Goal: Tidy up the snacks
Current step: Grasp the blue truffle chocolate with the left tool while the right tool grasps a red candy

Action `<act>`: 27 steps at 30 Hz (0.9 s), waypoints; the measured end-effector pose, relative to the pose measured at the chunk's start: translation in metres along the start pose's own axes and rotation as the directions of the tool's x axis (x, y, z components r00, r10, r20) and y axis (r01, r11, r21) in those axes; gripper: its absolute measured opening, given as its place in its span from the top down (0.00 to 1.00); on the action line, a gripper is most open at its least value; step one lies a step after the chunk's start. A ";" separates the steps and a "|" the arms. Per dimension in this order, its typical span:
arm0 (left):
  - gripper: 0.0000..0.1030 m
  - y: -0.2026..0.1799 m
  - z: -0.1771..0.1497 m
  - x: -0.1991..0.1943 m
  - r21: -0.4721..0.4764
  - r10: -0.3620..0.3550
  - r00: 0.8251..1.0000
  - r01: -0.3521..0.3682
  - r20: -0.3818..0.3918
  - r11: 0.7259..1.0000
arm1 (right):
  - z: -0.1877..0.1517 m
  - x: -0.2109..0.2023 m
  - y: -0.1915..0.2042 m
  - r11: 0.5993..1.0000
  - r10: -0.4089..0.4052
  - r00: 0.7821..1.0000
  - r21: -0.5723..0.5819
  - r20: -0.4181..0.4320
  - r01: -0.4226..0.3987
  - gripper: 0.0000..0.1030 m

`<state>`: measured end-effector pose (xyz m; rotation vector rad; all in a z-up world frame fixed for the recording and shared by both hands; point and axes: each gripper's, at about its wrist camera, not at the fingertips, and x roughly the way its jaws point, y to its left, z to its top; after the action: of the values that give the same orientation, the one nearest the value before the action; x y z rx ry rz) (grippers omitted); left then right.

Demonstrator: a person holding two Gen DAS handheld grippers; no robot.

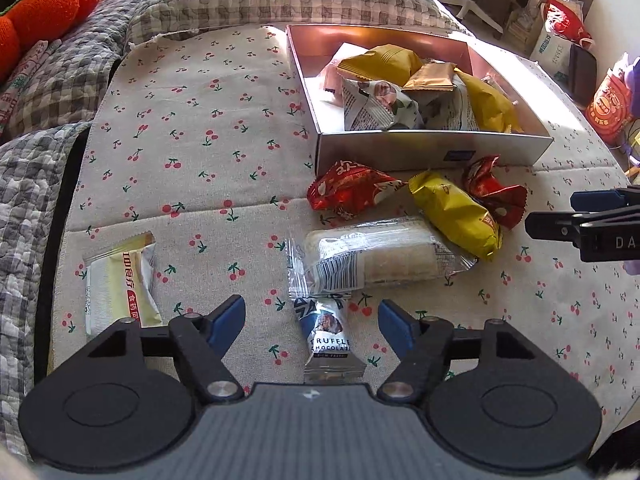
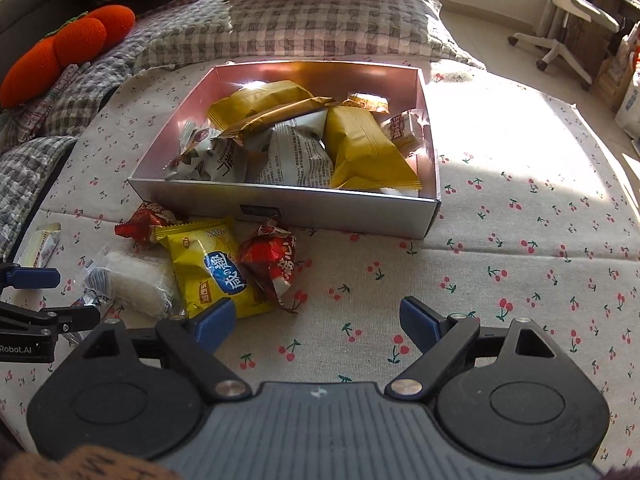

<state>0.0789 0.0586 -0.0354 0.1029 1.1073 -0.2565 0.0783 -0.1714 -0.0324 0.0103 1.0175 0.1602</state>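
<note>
Truffle chocolate packet (image 1: 329, 342) between wide left hand-held gripper (image 1: 311, 322) pads, unseen from equally wide, empty right hand-held gripper (image 2: 316, 320).

Home living room: quilted checked sofa cover (image 2: 320, 24), orange plush cushion (image 2: 68, 52), cherry-print cloth (image 1: 200, 120), white swivel chair (image 2: 568, 12), bags on floor (image 1: 560, 36).
</note>
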 end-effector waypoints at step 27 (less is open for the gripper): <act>0.48 -0.010 0.003 0.016 0.044 0.021 0.997 -0.017 -0.078 0.999 | 0.014 0.033 0.018 0.998 -0.047 0.999 -0.030 -0.015 0.046 0.40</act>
<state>0.0856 0.0458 -0.0480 0.1630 1.1782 -0.2611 0.1046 -0.1476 -0.0518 -0.0418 1.0305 0.1329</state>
